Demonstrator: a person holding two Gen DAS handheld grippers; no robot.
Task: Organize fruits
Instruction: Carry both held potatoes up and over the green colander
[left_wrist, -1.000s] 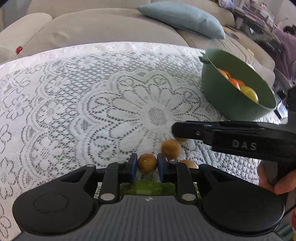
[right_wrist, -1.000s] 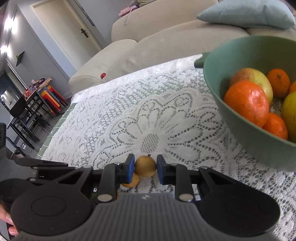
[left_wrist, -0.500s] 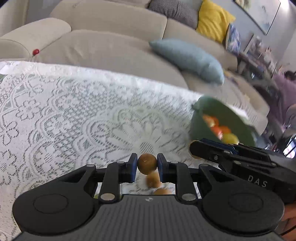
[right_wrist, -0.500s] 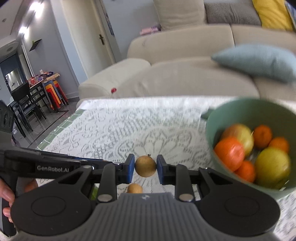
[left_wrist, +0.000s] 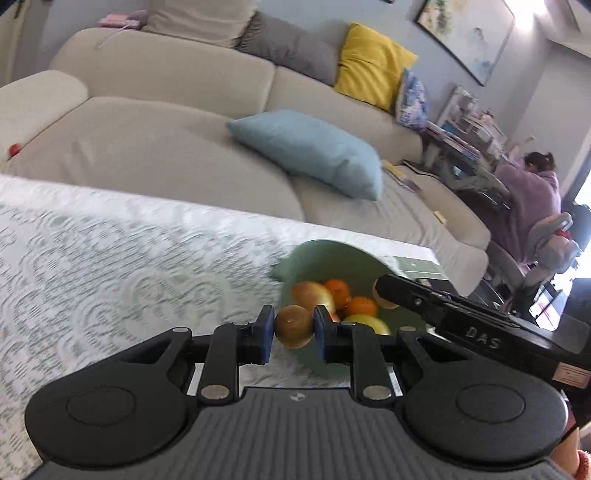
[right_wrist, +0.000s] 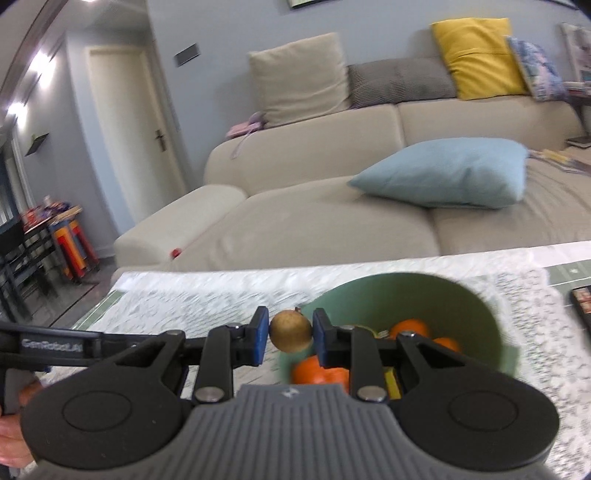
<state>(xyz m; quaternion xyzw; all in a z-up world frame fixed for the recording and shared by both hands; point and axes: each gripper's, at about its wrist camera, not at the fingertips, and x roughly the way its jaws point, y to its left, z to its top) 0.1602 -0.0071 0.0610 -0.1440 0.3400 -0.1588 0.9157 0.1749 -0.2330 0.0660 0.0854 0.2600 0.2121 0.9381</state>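
Left wrist: claw (left_wrist: 294, 330) grips brown fruit (left_wrist: 294, 325) above bowl (left_wrist: 325, 258).

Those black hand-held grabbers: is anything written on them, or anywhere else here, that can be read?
"DAS": on the side of the right gripper, seen from the left camera.
"GenRobot.AI": on the side of the left gripper, seen from the right camera, blurred but legible.
Orange sticker on the right gripper: too small to read.
Phone screen: unreadable.
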